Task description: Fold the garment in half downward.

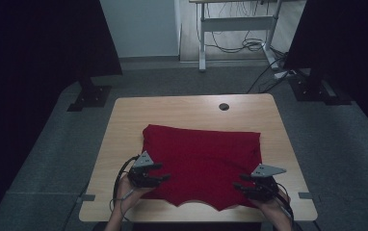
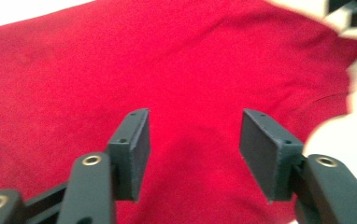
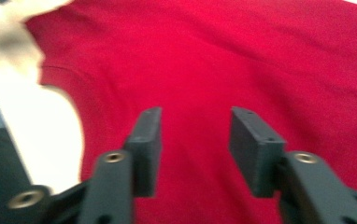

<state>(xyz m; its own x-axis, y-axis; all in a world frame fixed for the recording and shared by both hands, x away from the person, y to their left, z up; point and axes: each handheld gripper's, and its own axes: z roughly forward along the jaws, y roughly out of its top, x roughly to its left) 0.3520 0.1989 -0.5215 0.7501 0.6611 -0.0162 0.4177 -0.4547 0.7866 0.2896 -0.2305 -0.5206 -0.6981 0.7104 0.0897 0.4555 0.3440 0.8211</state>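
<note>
A dark red garment lies folded flat on the wooden table, its near edge wavy by the table's front. My left gripper sits over the garment's near left corner, held by a hand, its jaws apart with nothing pinched. In the left gripper view the red cloth lies under the open left gripper. My right gripper hovers at the near right corner. In the right gripper view the right gripper is open above the red fabric, pads clear of it.
A round dark grommet sits at the table's far edge. Black stands flank the table on the grey floor. A desk frame with loose cables stands behind. Bare tabletop shows beside the garment's near edge.
</note>
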